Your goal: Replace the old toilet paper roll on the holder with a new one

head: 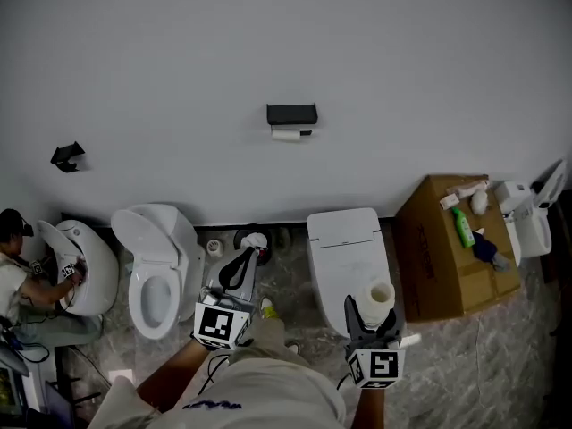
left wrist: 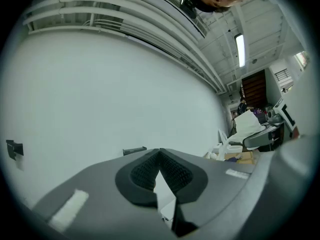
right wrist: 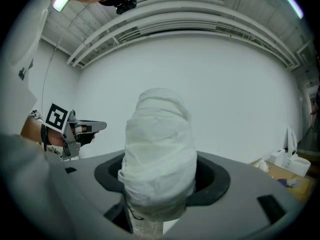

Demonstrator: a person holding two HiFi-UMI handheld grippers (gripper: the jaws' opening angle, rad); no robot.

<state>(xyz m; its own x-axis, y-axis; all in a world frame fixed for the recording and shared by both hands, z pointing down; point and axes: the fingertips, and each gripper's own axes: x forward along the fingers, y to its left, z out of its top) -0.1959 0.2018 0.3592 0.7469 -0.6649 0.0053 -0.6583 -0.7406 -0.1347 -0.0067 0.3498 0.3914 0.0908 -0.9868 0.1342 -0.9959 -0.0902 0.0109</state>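
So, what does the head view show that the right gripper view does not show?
Only the head view: the black holder on the wall with the old roll under it, and the open toilet. Only the right gripper view: the ceiling beams and a lamp. Both: the new toilet paper roll clamped in the right gripper, the left gripper and the cardboard box.

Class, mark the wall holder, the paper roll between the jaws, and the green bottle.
wall holder (head: 291,113), head view, black top cover.
paper roll (right wrist: 159,144), right gripper view, wrapped side.
green bottle (head: 463,229), head view, body.
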